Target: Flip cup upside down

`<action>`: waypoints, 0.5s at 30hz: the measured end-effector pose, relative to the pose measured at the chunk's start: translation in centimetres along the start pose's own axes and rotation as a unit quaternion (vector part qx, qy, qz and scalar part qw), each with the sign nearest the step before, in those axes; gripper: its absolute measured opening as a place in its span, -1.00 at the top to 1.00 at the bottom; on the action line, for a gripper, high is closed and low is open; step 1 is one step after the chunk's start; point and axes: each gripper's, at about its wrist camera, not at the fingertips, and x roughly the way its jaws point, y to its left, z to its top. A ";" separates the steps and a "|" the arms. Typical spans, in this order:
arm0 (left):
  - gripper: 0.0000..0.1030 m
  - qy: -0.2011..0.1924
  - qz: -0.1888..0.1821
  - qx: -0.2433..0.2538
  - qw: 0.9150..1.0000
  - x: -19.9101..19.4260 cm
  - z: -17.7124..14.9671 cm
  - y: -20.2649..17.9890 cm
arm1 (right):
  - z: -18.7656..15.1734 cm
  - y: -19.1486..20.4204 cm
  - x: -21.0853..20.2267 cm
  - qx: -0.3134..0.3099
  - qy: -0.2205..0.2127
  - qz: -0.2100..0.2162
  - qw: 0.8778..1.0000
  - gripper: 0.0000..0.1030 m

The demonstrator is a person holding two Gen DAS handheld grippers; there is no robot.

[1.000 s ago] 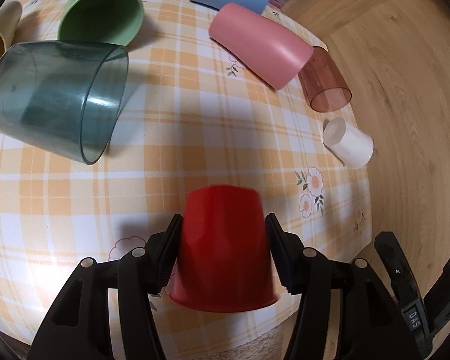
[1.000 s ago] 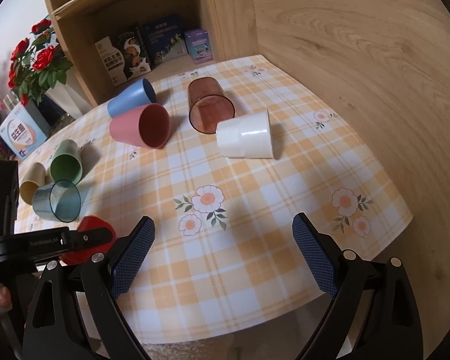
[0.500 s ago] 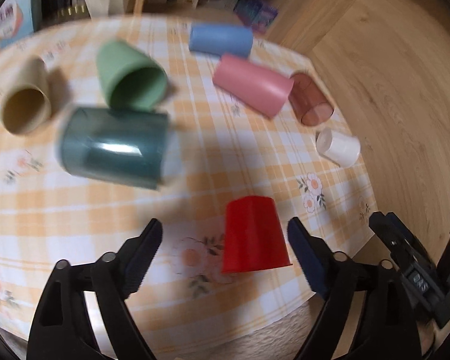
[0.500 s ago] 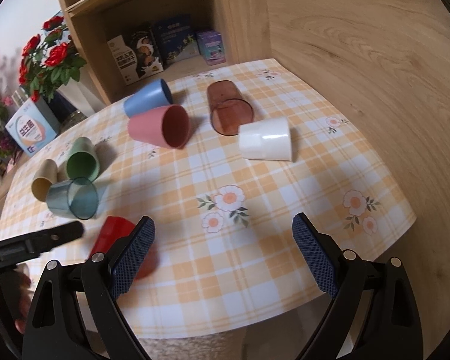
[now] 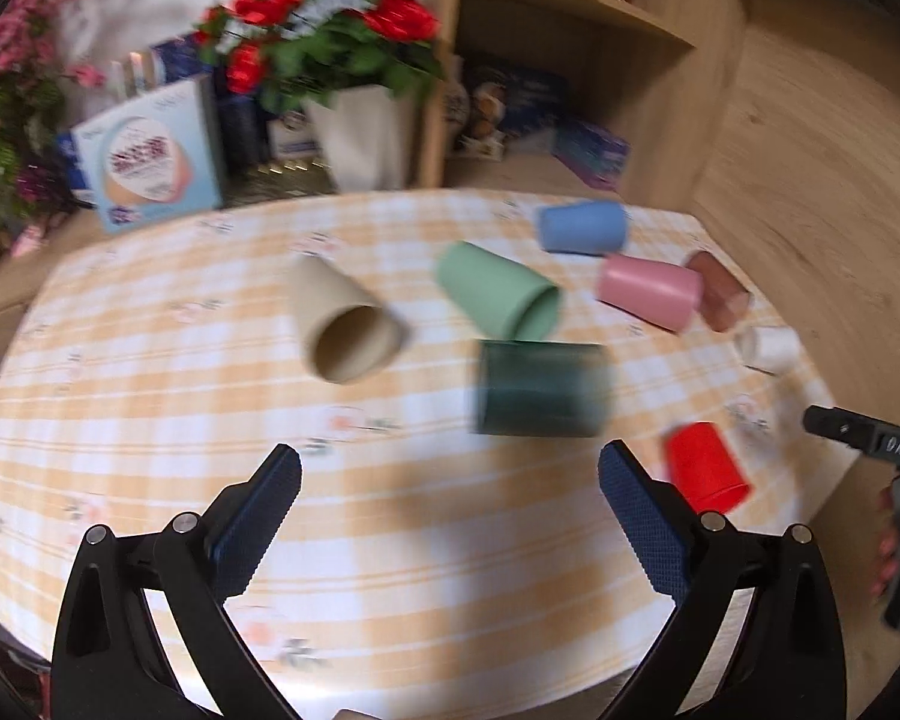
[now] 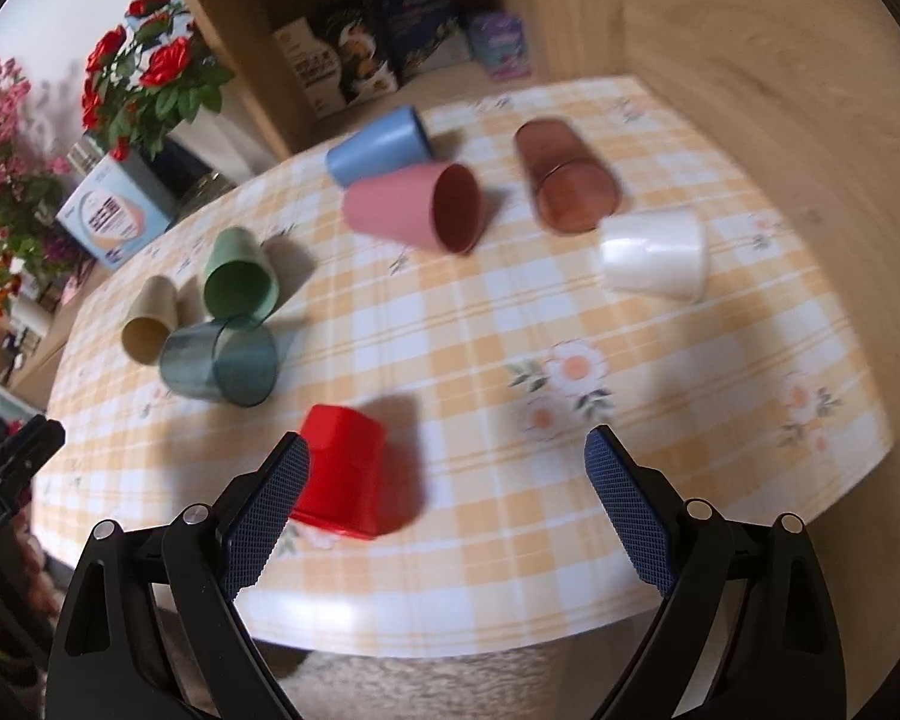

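Observation:
A red cup (image 6: 351, 474) stands upside down on the checked tablecloth near the front edge; it also shows in the left wrist view (image 5: 705, 468), at the right. My left gripper (image 5: 450, 516) is open and empty, pulled back and to the left of the red cup. My right gripper (image 6: 447, 501) is open and empty, with its left finger (image 6: 267, 510) in front of the red cup. Several other cups lie on their sides: dark teal (image 6: 222, 363), green (image 6: 240, 276), beige (image 6: 150, 318), pink (image 6: 414, 207), blue (image 6: 378, 144), brown (image 6: 567, 180), white (image 6: 654, 255).
The table (image 6: 570, 516) has its front edge close below both grippers. A wooden shelf with boxes (image 6: 390, 48) and a vase of red flowers (image 5: 360, 90) stand behind the table. A wooden wall (image 6: 780, 90) runs along the right side.
My left gripper opened, let go of the red cup standing upside down, then drew back and swung left. My right gripper moved closer to the table.

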 end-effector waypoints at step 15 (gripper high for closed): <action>-0.88 -0.062 0.080 -0.014 0.995 -3.0 -3.1 7.8 | 1.7 3.8 5.8 -0.020 0.126 0.015 0.992 -0.74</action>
